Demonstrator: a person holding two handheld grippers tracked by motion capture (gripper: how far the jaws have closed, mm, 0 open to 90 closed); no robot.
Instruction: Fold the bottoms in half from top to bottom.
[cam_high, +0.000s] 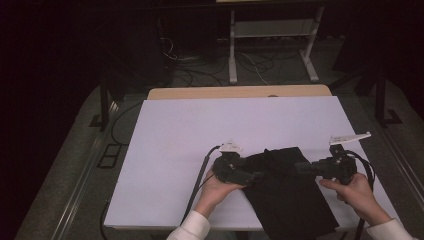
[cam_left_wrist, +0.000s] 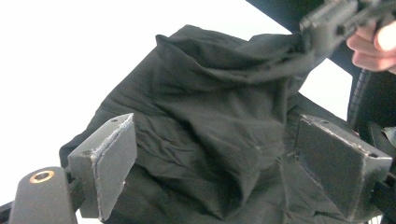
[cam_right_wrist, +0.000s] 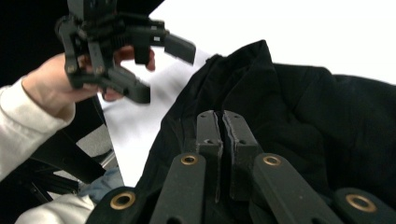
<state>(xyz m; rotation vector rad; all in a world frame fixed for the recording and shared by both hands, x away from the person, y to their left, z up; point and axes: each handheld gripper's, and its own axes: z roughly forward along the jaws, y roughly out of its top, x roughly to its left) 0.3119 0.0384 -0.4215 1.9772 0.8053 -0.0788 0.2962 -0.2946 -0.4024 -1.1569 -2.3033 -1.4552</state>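
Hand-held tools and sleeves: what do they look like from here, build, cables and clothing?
Both are black two-jaw tools. The left tool has blocky jaws with grey pads and a brass-ringed pivot; a black cable trails from it. The right tool has brass-ringed linkage arms and a looping black cable. Each carries a pale three-cornered plate on top. The person's sleeves are white.

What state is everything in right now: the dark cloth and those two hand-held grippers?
black cloth: rumpled and partly folded on the white table, its near edge hanging off the front.
left gripper: open, jaws wide apart over the cloth, pads not pressing it.
right gripper: shut, jaws together, pinching an edge of the cloth as far as can be seen.
white table: flat, bare apart from the cloth.
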